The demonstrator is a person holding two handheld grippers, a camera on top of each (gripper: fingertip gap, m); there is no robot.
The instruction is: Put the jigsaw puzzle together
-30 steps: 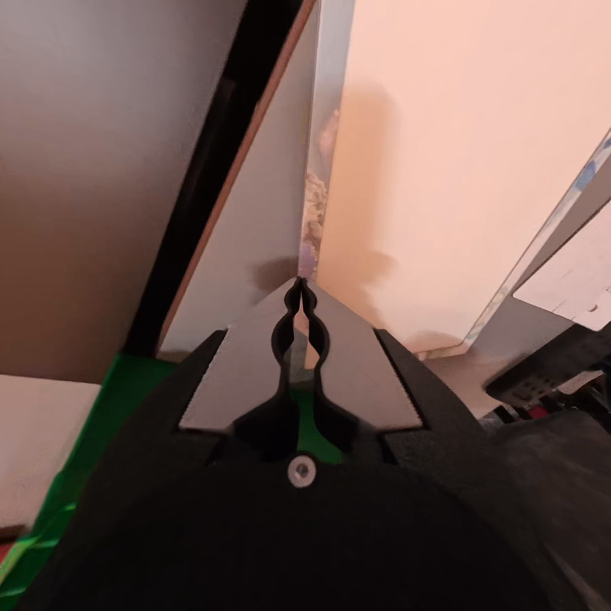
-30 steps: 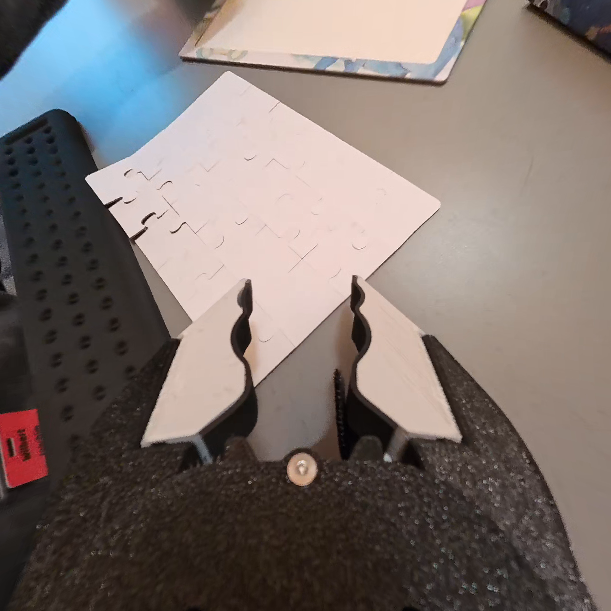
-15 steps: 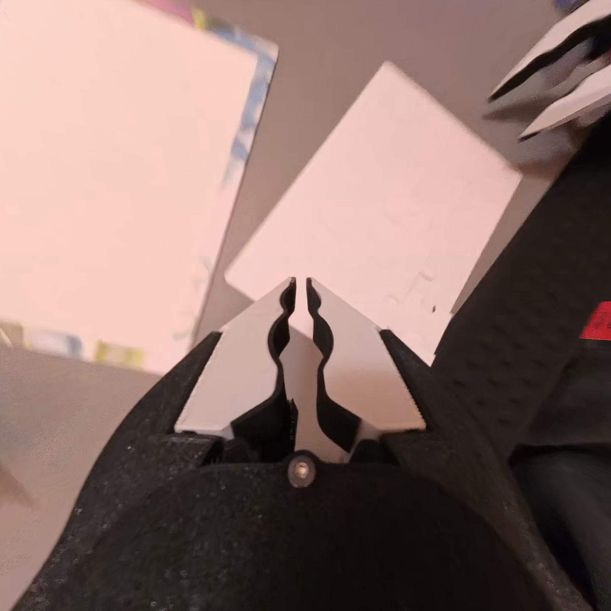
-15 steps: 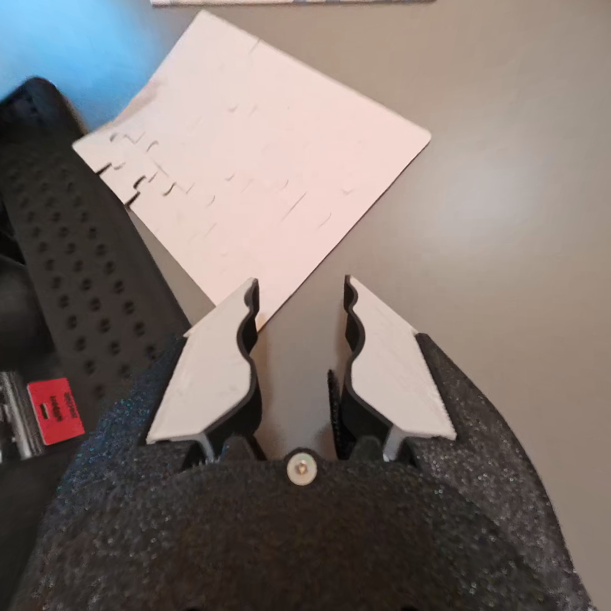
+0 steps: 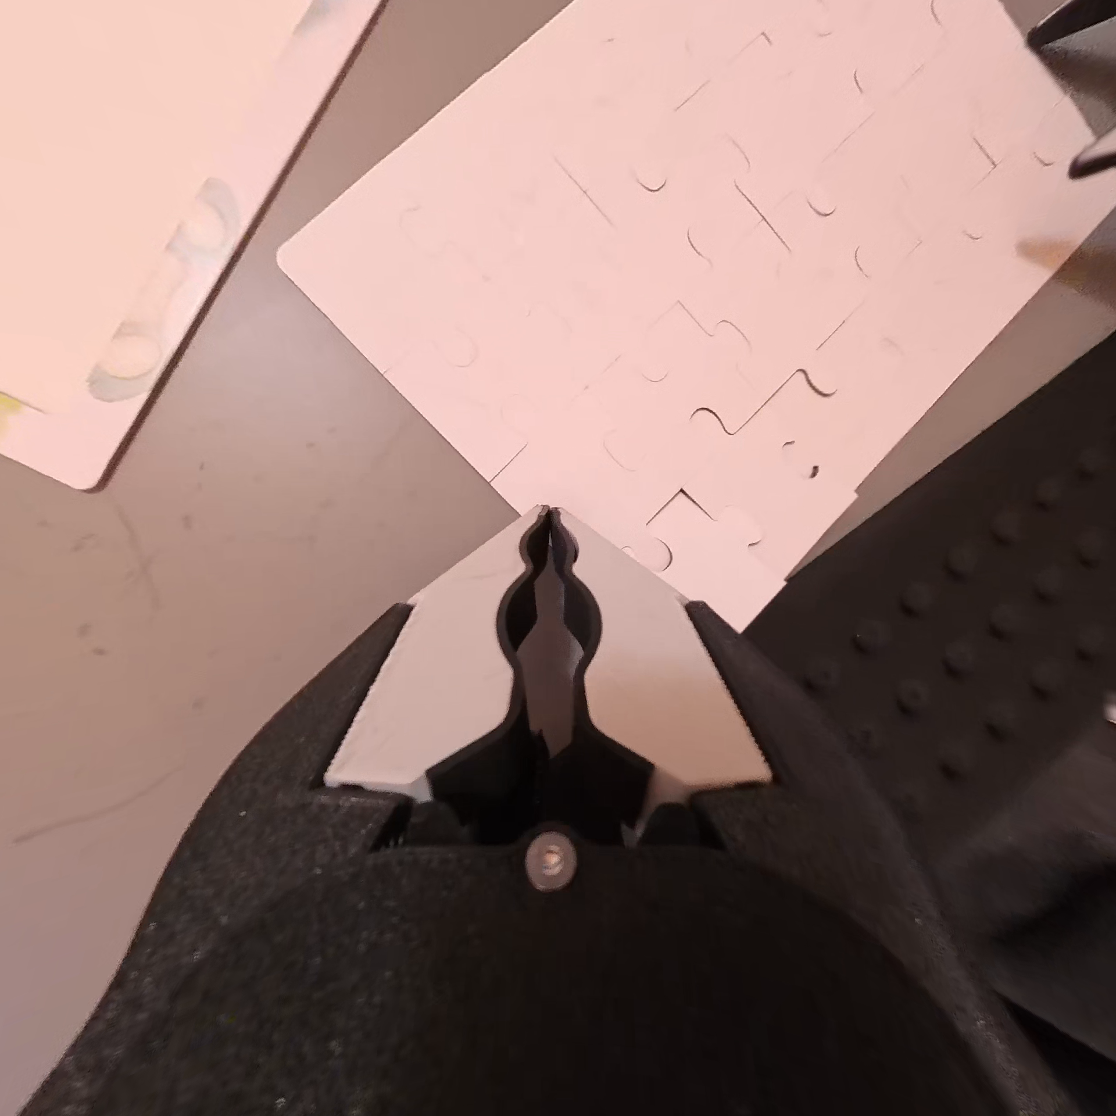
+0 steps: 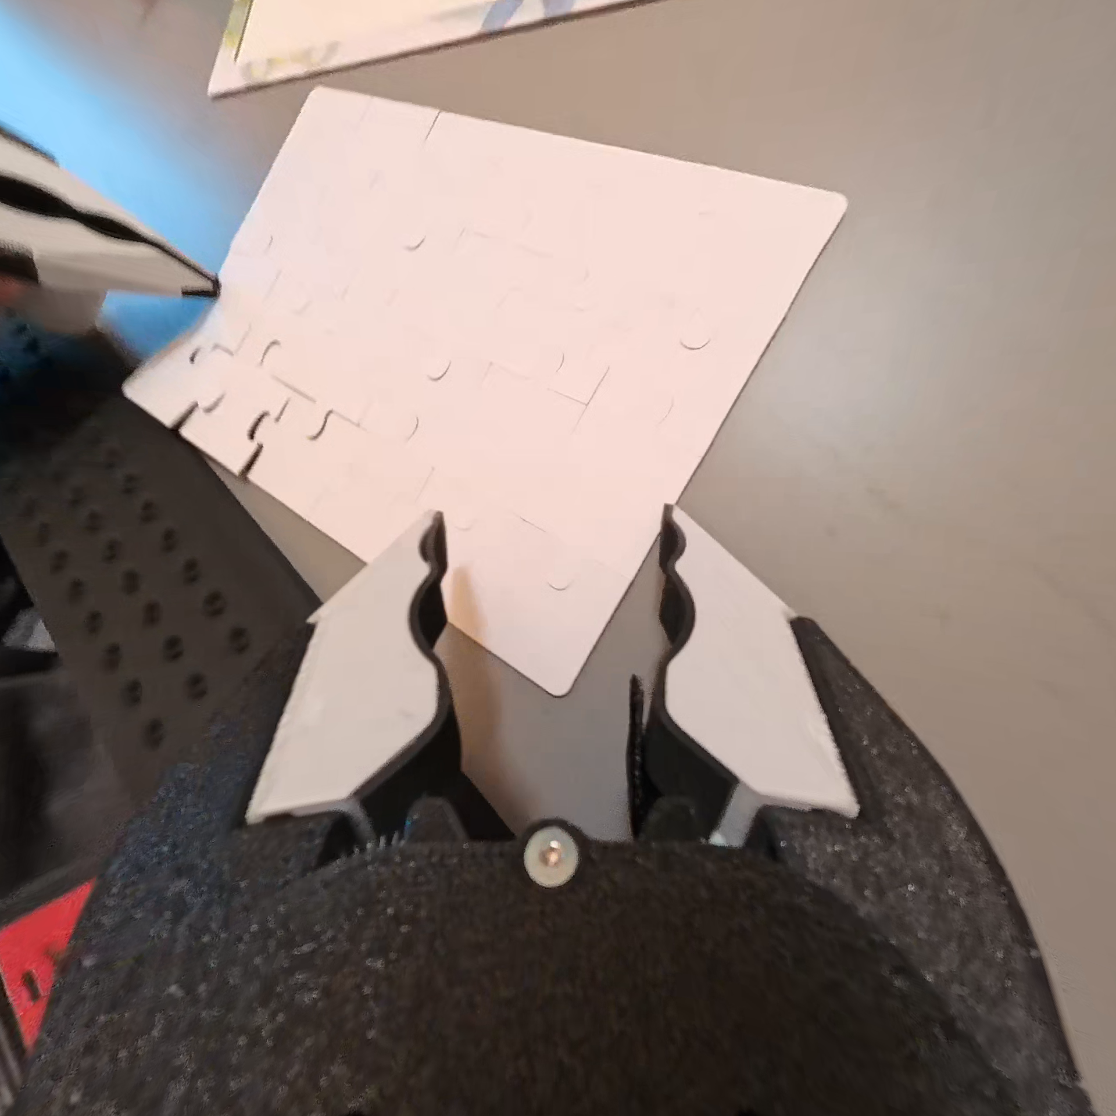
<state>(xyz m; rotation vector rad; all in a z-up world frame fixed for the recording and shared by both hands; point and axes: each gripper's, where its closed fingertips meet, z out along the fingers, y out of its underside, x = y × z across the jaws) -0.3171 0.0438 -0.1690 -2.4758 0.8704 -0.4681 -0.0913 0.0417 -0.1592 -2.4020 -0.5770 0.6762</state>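
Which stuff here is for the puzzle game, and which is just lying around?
For the puzzle:
white jigsaw puzzle
puzzle tray
left hand-held gripper
right hand-held gripper

Just lying about:
black perforated chair part
red tag

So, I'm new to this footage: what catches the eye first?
The white jigsaw puzzle, blank side up on the grey table, its pieces by the black perforated pad slightly parted. The right gripper hangs open over its near corner; the left gripper is shut at its edge.

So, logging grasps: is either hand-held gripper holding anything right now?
No. Left hand-held gripper is shut on nothing; right hand-held gripper is open above the white assembled jigsaw puzzle.
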